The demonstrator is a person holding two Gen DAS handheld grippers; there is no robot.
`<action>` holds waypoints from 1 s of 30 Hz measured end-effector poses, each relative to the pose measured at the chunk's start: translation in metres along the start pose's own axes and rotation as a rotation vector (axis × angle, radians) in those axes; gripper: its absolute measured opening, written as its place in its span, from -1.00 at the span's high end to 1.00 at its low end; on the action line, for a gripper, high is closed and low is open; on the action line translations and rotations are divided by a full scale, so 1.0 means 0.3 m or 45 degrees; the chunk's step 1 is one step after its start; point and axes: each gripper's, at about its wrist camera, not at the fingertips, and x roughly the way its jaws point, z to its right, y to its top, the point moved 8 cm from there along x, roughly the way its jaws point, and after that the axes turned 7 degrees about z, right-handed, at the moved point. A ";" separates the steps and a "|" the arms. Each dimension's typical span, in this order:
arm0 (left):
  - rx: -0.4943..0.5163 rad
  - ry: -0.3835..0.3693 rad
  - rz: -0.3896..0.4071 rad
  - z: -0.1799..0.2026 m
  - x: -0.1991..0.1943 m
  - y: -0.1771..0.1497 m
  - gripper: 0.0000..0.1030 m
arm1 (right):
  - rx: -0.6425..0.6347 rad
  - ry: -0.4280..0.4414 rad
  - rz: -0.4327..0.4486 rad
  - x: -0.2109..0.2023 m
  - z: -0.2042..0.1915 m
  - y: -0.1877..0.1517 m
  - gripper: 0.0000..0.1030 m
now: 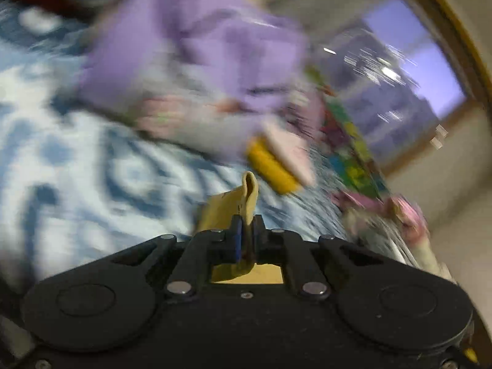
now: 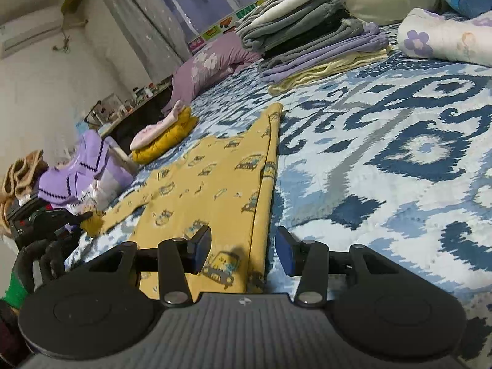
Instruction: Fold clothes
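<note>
The left gripper point(image 1: 245, 233) is clenched on a fold of the yellow garment point(image 1: 236, 206), which stands up between its blue pads at the lower centre of the left wrist view. Almost everything else in this view is smeared by blur: a purple garment point(image 1: 196, 40) in the upper middle and the window point(image 1: 409, 70) at the upper right are only rough shapes.

The right gripper point(image 2: 243, 252) is released, its pads well apart, low over the same yellow garment point(image 2: 215, 169) with car prints. The garment lies flat on the blue-and-white bedspread point(image 2: 384, 153) and its near end is cut off by the gripper body. A stack of folded clothes point(image 2: 307, 30) sits at the upper centre, its top cut off by the frame edge. A gloved hand point(image 2: 37, 261) is partly seen at the lower left
</note>
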 end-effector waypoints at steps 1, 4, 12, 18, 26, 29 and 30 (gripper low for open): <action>0.048 -0.054 -0.016 0.055 0.000 -0.026 0.92 | 0.021 0.008 -0.003 0.001 0.004 0.001 0.09; 0.198 -0.184 -0.070 0.207 0.004 -0.119 0.92 | 0.092 0.033 -0.013 0.005 0.018 0.003 0.09; 0.624 -0.440 -0.269 0.540 0.013 -0.475 0.92 | 0.403 0.167 -0.017 0.008 0.073 0.017 -0.03; 0.826 -0.596 -0.408 0.661 -0.003 -0.718 0.93 | 0.715 0.258 0.028 0.002 0.154 0.030 -0.08; 0.965 -0.685 -0.632 0.661 -0.031 -0.889 0.46 | 0.840 0.308 0.059 0.029 0.184 0.031 -0.13; 0.847 -0.647 -0.559 0.619 -0.046 -0.770 0.45 | 0.801 0.304 0.059 0.050 0.177 0.041 -0.16; 0.818 -0.620 -0.528 0.600 -0.048 -0.729 0.45 | 0.779 0.294 0.056 0.052 0.178 0.045 -0.16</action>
